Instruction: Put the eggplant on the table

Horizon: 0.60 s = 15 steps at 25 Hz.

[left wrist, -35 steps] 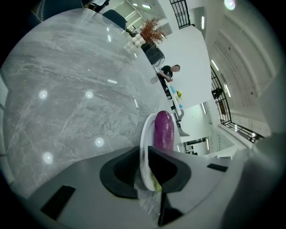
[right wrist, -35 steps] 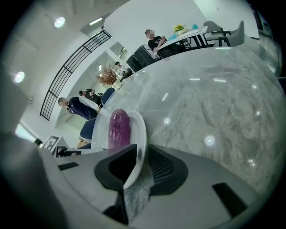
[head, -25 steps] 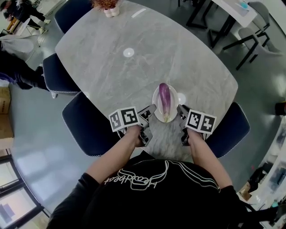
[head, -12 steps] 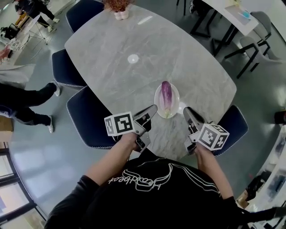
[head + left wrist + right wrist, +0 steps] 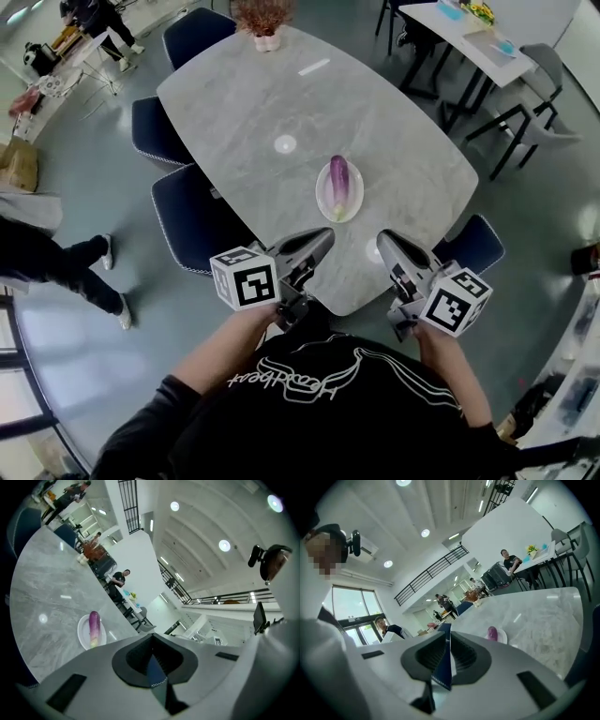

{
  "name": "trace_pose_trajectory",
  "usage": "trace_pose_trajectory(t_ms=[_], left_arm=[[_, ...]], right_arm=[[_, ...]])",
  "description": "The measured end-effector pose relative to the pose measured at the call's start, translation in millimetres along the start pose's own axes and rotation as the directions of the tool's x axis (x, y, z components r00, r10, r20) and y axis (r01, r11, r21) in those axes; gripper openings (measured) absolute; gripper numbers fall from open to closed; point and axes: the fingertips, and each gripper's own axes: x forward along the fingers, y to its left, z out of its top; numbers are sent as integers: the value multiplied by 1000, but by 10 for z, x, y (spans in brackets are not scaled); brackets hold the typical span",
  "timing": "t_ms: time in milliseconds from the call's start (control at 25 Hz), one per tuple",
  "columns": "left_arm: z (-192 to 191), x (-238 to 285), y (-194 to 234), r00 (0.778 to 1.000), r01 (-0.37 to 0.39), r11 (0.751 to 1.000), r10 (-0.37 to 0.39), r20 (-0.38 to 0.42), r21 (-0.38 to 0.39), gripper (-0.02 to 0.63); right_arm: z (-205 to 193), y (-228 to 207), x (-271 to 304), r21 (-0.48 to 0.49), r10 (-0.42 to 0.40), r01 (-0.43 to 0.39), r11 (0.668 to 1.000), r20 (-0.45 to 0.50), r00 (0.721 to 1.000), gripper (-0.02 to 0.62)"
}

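Observation:
A purple eggplant [image 5: 338, 181] lies on a white oval plate [image 5: 352, 204] on the grey marble table [image 5: 281, 103]. My left gripper [image 5: 322, 240] and right gripper [image 5: 383, 243] hover over the table's near edge, short of the plate and apart from it. Both have their jaws pressed together with nothing between them. In the left gripper view the eggplant [image 5: 94, 622] and plate [image 5: 84, 634] lie beyond the shut left gripper [image 5: 152, 644], to the left. Past the right gripper [image 5: 449, 637], the right gripper view shows the eggplant [image 5: 492, 632] small and far off.
Dark blue chairs [image 5: 192, 225] stand round the table, one by my right gripper [image 5: 469, 246]. A potted plant [image 5: 264, 21], a white strip [image 5: 314, 67] and a small white disc [image 5: 285, 143] sit on the far part. A person [image 5: 42, 253] walks at left; other tables [image 5: 469, 37] stand far right.
Both grippers have drawn back from beside the plate to the table's near edge. The head view has pulled back, so the plate and eggplant sit farther off.

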Motion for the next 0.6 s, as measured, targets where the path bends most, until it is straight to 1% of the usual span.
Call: trace_pose_trajectory(t_ms=[80,120,160,200,360,480,600], left_arm=[[-117,-96,-242,1000,-13,998,14,-18,64,8],[-185,-133,-353,999,-25,995,29,-40,98,8],[-254,-163,-462,997,-37,990,46,-65,135,8],[-313,-190,-581,995,-40,984,55,-84,173,8],[-503,-331,-1141,994,10,954,22,-103,300,8],[-650,-420,-1458,993,56,933,-16,-116,354,8],[-789,-499,-1647,992,79,928,-36,-124,364,8]], right_arm=[[-15,179,-183,-26,37,-37,999,3,999,40],[-27,267,-275,-37,56,-56,998,4,998,34],[-41,355,-365,-48,77,-77,996,4,997,11],[-55,444,-449,-62,99,-98,993,2,995,9],[-157,800,-771,-151,157,-161,975,-36,987,6],[-241,998,-962,-174,190,-198,965,-59,980,6],[-377,1148,-1088,-186,210,-226,956,-98,973,6]])
